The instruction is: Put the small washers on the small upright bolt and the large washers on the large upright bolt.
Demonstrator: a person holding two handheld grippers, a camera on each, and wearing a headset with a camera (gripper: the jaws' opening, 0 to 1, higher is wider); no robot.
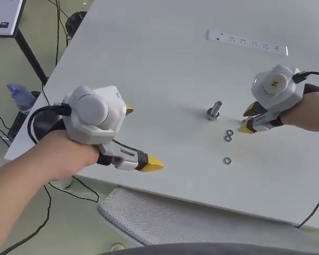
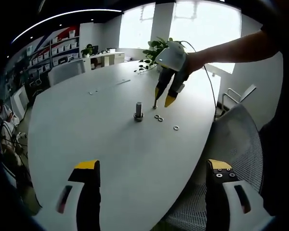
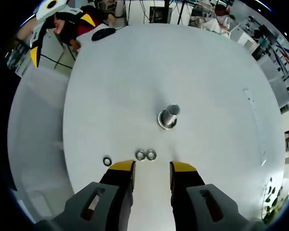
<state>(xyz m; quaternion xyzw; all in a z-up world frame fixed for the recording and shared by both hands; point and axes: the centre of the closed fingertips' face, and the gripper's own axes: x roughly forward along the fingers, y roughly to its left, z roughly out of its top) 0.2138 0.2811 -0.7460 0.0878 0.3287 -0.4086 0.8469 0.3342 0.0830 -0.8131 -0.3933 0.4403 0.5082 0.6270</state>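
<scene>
One upright steel bolt [image 1: 215, 110] stands on the white table [image 1: 149, 64]. Three small washers lie in front of it: two close together [image 1: 229, 135] and one apart [image 1: 227, 160]. My right gripper [image 1: 248, 119] is open just right of the paired washers, nothing between its fingers. Along its jaws [image 3: 152, 167] I see the pair of washers [image 3: 145, 155] straight ahead, the lone washer [image 3: 107, 161] to the left and the bolt [image 3: 168, 115] beyond. My left gripper [image 1: 142, 137] is held wide open and holds nothing, over the table's near edge; from it the bolt [image 2: 138, 110] and washers [image 2: 159, 118] are far off.
A white power strip [image 1: 247, 42] lies at the far side of the table. A grey mesh chair [image 1: 149, 218] sits under the near edge. Cables and a spray bottle [image 1: 18, 95] are on the floor at left. The tabletop around the bolt is bare.
</scene>
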